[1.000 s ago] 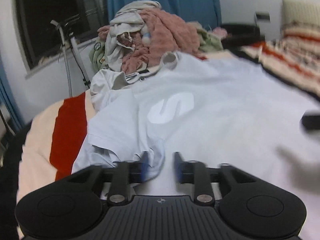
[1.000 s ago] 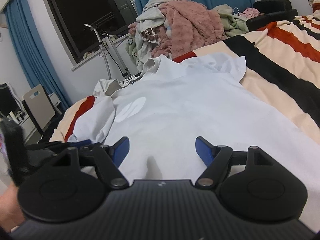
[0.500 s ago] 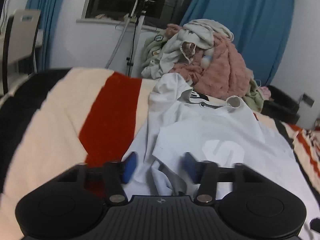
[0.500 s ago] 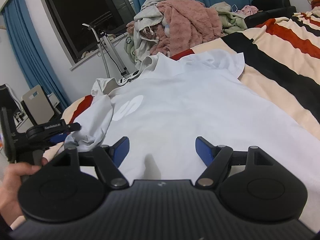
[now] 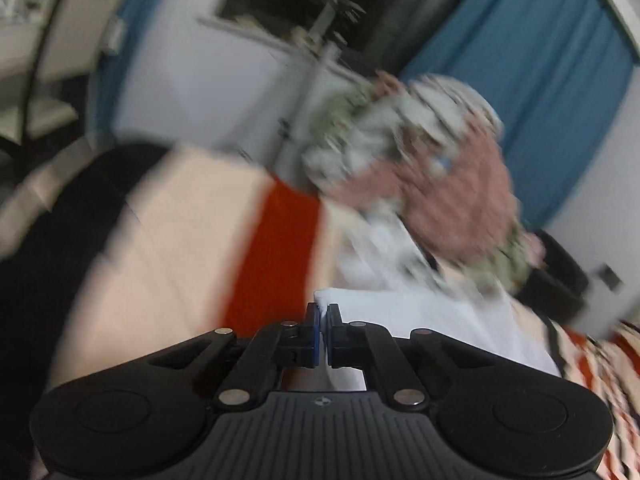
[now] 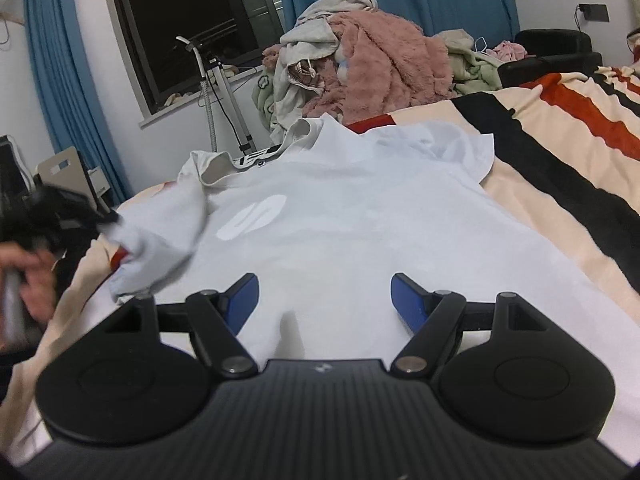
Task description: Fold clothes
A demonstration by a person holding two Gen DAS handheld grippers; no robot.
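— What does the left wrist view give you?

— A blurred picture. The left gripper has its fingers pressed together, and the white T-shirt starts right at their tips — whether cloth is pinched between them, I cannot tell. The shirt lies on the striped bedspread, with the laundry pile behind it.

— And the right wrist view?

— The right gripper hovers over the shirt's lower part, fingers spread wide and holding nothing. The white T-shirt lies flat on the bed, collar toward the laundry pile. At the left edge the left gripper holds the crumpled sleeve lifted off the bedspread; a hand grips it, blurred.
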